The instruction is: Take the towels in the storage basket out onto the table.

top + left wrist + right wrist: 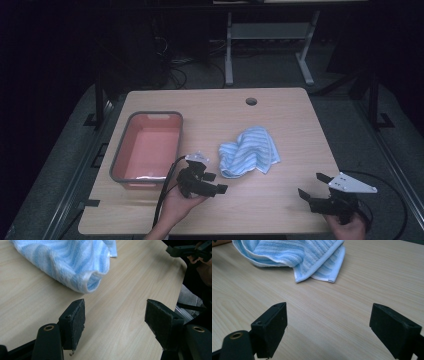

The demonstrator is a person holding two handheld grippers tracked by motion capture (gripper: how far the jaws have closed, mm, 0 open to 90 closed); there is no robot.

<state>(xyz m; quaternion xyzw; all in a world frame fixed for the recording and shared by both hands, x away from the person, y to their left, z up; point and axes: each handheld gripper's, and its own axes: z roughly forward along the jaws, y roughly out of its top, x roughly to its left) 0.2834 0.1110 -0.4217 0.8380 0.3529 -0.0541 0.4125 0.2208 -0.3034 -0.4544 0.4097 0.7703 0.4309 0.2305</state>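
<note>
A crumpled light-blue striped towel (248, 151) lies on the wooden table (280, 115), right of centre. My left gripper (215, 183) hovers just below the towel's near left corner, jaws open with only bare wood between them. In the left gripper view the towel (67, 262) bulges a short way ahead of the gripper (115, 320), apart from the pads. My right gripper (313, 185) stands open near the table's front right corner, well clear of the towel. Seen from the right gripper, the towel (297, 257) lies farther off, beyond its wide jaws (350, 325).
A grey-rimmed red tub (146, 148) sits on the left half of the table, close beside my left hand. A round cable hole (251, 101) is near the far edge. In the left gripper view the other hand's gripper (187, 251) shows at the top right.
</note>
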